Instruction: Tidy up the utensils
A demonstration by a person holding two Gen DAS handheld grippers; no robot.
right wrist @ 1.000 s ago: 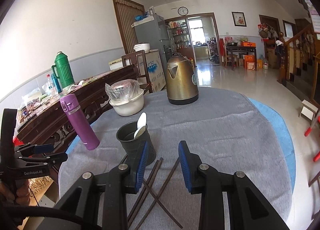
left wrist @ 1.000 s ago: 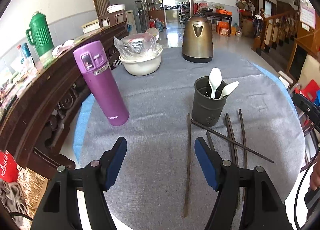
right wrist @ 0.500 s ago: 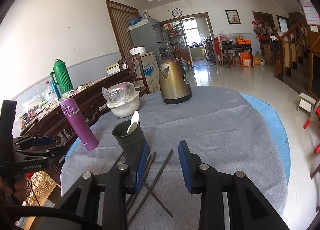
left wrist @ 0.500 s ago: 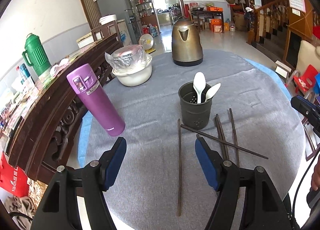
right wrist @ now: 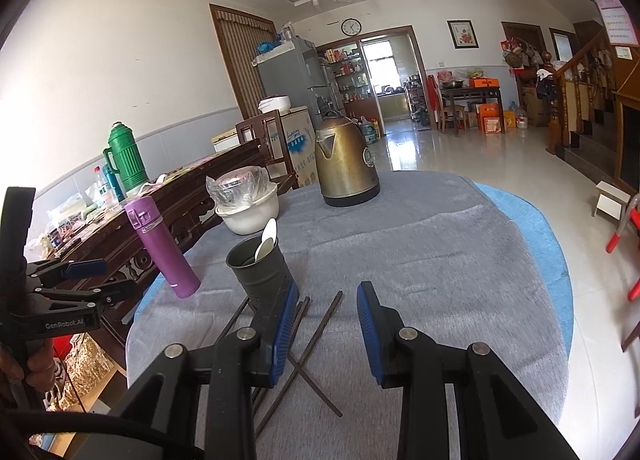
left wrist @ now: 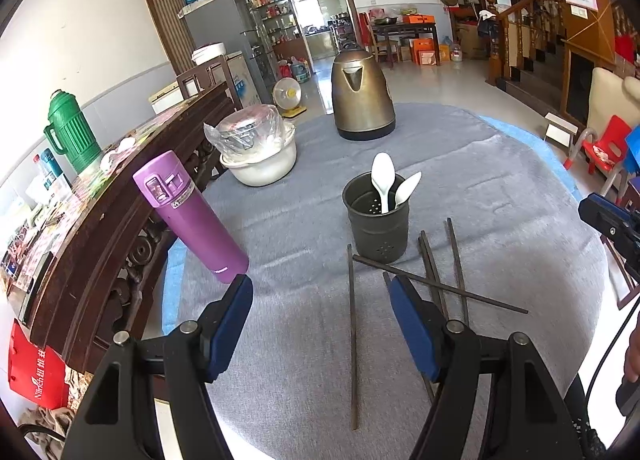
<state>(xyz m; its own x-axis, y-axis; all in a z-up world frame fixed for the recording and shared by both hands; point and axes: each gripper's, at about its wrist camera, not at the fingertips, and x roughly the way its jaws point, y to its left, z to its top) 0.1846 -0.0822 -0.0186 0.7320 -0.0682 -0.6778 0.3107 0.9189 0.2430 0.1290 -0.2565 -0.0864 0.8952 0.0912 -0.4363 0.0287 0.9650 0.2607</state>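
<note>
A dark green utensil holder point(left wrist: 378, 220) stands on the grey tablecloth with two white spoons point(left wrist: 383, 180) in it; it also shows in the right wrist view point(right wrist: 260, 272). Several dark chopsticks point(left wrist: 436, 284) lie loose on the cloth in front of it, some crossed, and show in the right wrist view point(right wrist: 320, 324). One chopstick point(left wrist: 353, 340) lies apart to the left. My left gripper point(left wrist: 320, 300) is open and empty above the near cloth. My right gripper point(right wrist: 328, 300) is open and empty, raised over the chopsticks.
A purple flask point(left wrist: 188, 216) stands left of the holder. A white bowl with a plastic-wrapped pot point(left wrist: 256, 148) and a brass kettle point(left wrist: 360, 100) stand farther back. A dark wooden sideboard point(left wrist: 100, 212) runs along the left. The round table's edge point(right wrist: 540, 228) is at the right.
Both grippers have risen and drawn back from the table, so the holder and chopsticks look smaller and farther. Nothing on the table has moved.
</note>
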